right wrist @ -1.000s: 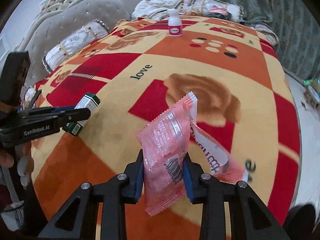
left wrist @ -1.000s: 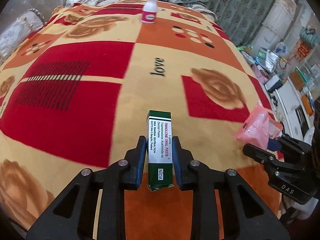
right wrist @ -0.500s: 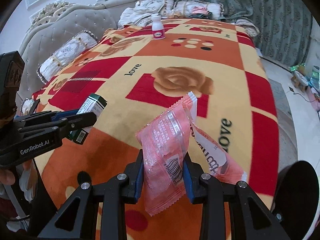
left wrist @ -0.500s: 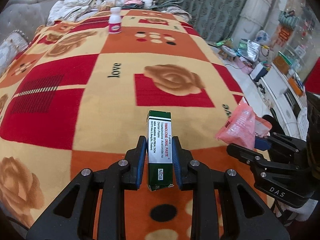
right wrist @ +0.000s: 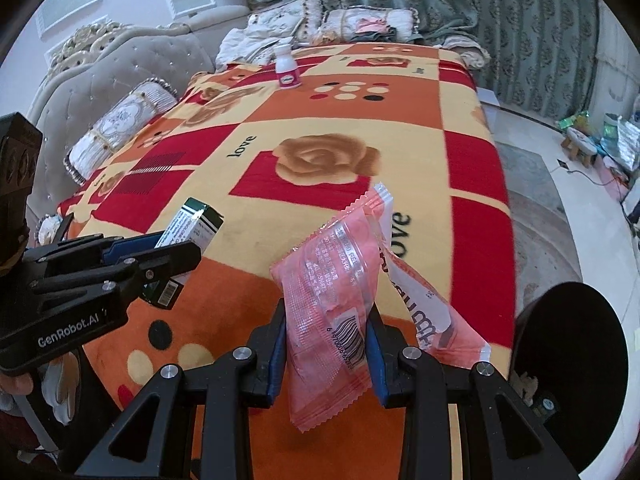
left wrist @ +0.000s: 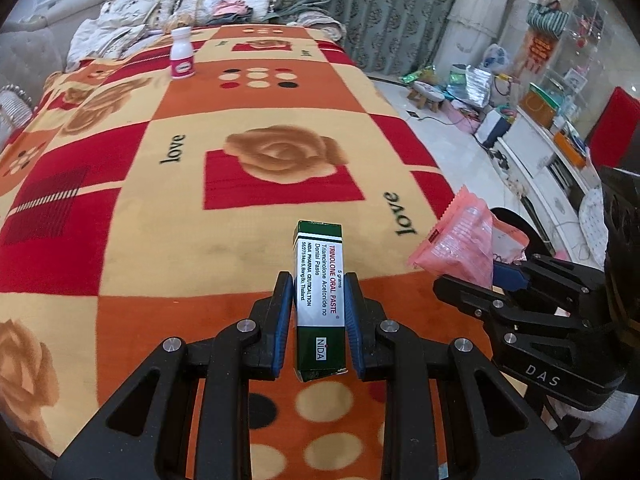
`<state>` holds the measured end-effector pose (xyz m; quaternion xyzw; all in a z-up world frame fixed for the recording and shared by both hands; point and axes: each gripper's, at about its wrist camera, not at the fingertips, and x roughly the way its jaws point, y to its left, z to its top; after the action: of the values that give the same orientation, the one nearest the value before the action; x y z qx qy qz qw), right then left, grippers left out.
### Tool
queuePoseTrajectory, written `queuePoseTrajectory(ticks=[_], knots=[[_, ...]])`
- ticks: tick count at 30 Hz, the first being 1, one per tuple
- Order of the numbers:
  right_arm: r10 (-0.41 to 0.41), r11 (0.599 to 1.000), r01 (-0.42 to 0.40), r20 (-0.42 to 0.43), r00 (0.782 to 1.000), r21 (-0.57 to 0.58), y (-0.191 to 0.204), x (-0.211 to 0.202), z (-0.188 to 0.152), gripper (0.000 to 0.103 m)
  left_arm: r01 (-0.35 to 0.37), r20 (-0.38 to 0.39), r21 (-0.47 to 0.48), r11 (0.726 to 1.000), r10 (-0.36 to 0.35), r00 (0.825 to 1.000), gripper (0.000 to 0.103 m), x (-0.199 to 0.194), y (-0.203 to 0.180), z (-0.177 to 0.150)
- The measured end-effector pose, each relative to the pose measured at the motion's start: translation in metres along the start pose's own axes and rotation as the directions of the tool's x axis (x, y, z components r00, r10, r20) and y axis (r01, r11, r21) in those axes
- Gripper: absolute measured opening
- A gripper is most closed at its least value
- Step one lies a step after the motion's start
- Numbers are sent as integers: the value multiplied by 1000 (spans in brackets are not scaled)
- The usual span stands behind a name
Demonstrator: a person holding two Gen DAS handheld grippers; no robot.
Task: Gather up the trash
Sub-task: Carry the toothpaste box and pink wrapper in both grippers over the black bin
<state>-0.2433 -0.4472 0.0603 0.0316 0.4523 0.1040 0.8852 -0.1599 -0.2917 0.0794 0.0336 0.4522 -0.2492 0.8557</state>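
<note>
My left gripper (left wrist: 319, 300) is shut on a green and white oral-paste box (left wrist: 319, 280), held above the near end of the blanket; the box also shows in the right wrist view (right wrist: 192, 226). My right gripper (right wrist: 326, 320) is shut on a pink plastic wrapper (right wrist: 340, 288), also seen in the left wrist view (left wrist: 460, 244). A white bottle with a pink label (left wrist: 181, 59) stands upright at the far end of the blanket, also in the right wrist view (right wrist: 287, 65).
A red, orange and cream rose-patterned blanket (left wrist: 240, 152) covers the surface. A black round bin (right wrist: 572, 344) stands at the lower right beside the blanket. A grey tufted sofa (right wrist: 120, 76) and pillows lie left and behind. Clutter lines the floor at right (left wrist: 480, 92).
Both grippers have pulled back toward the near end of the blanket and swung right, keeping their loads. The black bin has come into view at the right.
</note>
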Motion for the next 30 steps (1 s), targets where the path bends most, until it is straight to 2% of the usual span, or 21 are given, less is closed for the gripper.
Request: queuePoseTrajectory(ticks=[30], knots=[[-96,986,92,18,995,139,-74,-42,-30,32,101,-32,129,986,-98,995,23,21,-86,11]])
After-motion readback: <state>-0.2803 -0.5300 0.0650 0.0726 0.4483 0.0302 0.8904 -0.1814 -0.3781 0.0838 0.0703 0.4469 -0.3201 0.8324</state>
